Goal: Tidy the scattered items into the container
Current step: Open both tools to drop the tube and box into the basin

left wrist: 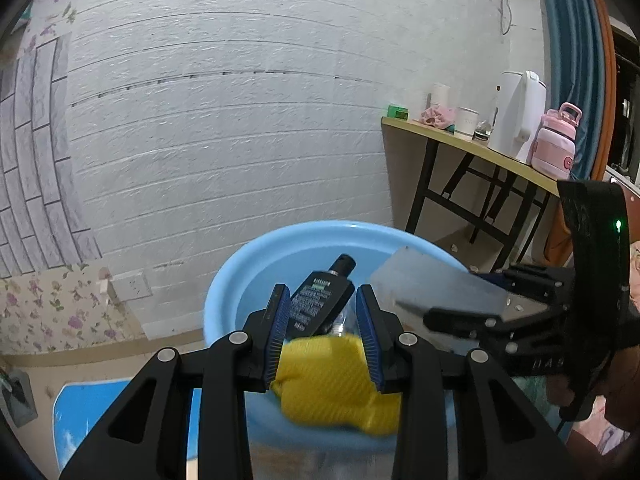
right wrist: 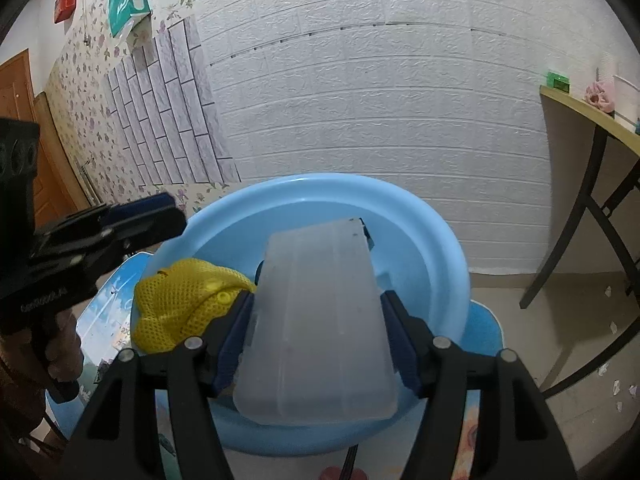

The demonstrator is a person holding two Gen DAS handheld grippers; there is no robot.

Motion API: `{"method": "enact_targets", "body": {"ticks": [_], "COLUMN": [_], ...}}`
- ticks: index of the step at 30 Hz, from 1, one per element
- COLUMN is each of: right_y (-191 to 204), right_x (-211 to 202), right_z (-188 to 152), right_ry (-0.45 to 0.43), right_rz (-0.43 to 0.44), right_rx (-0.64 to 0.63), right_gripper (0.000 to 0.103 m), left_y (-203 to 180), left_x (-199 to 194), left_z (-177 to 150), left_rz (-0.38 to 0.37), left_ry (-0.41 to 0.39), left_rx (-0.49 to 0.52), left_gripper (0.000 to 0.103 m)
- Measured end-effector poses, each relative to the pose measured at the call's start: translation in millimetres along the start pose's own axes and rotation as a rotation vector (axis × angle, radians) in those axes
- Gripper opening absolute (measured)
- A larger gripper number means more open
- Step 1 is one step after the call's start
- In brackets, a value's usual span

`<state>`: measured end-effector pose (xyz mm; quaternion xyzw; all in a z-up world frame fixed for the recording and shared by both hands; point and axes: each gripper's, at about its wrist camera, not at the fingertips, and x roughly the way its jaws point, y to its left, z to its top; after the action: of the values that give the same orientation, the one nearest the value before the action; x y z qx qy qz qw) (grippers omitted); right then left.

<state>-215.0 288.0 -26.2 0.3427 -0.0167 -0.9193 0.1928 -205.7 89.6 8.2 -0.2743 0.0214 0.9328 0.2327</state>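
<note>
Left gripper (left wrist: 322, 332), jaws slightly parted with the yellow mesh cloth (left wrist: 340, 384) loose between them over the blue basin (left wrist: 224, 280); right gripper (right wrist: 320, 344), half open, clamping the translucent plastic box (right wrist: 320, 320) above that basin, white brick wall (right wrist: 380, 100) behind, side table (right wrist: 580, 104) rightward.

Left tongs (left wrist: 322, 332) point downward, jaws slightly parted with nothing pressed between the pads. Right tongs (right wrist: 318, 332) point downward, jaws spread wide and clamped. A hand (right wrist: 60, 354) grips the left handle.
</note>
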Motion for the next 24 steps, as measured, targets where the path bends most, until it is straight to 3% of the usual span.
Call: {"method": "enact_targets", "body": {"ticks": [3, 5, 24], "right_y": [6, 11, 32], "right_x": [-6, -7, -49], "right_z": [-1, -1, -25], "right_ry": [0.004, 0.021, 0.044], "right_rz": [-0.01, -0.014, -0.09], "right_rx": [-0.018, -0.032, -0.021], "right_gripper": [0.066, 0.074, 0.074], "left_y": [4, 7, 44], "left_x": [-13, -21, -95], "left_z": [-9, -14, -79], "left_rz": [0.019, 0.029, 0.146], "left_ry": [0.005, 0.009, 0.046], "left_rx": [-0.012, -0.027, -0.159], "left_gripper": [0.033, 0.033, 0.034]}}
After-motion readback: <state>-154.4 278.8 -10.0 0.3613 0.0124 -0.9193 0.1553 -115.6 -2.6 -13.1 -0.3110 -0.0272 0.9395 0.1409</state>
